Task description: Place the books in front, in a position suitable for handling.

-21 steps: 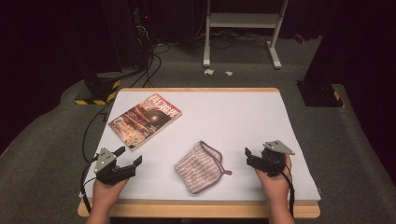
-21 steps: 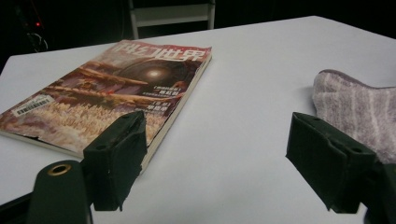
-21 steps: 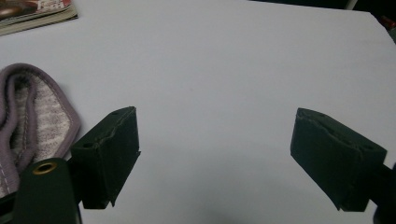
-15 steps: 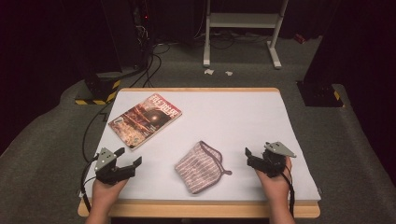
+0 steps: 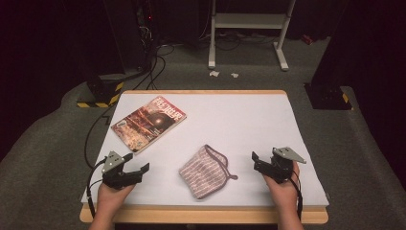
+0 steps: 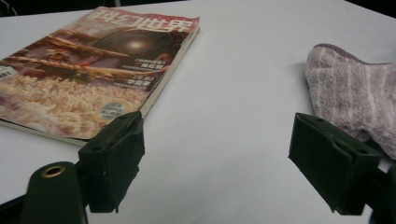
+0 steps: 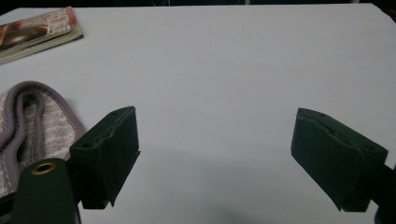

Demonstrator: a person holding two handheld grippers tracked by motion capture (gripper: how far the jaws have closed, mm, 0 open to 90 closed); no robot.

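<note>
Between the two grippers, on the white table [image 5: 230, 120], lies a folded striped cloth [image 5: 205, 171], touching neither. Left gripper [image 5: 135, 171] and right gripper [image 5: 254, 160] both rest with jaws spread wide, empty. Farther back, left, lies a magazine [image 5: 149, 122].

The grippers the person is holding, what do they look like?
Each is a black tool with two chunky black jaws. The left gripper and the right gripper both carry a grey three-cornered plate on top, and a black cable trails from each. No sleeves show on the forearms.
</note>
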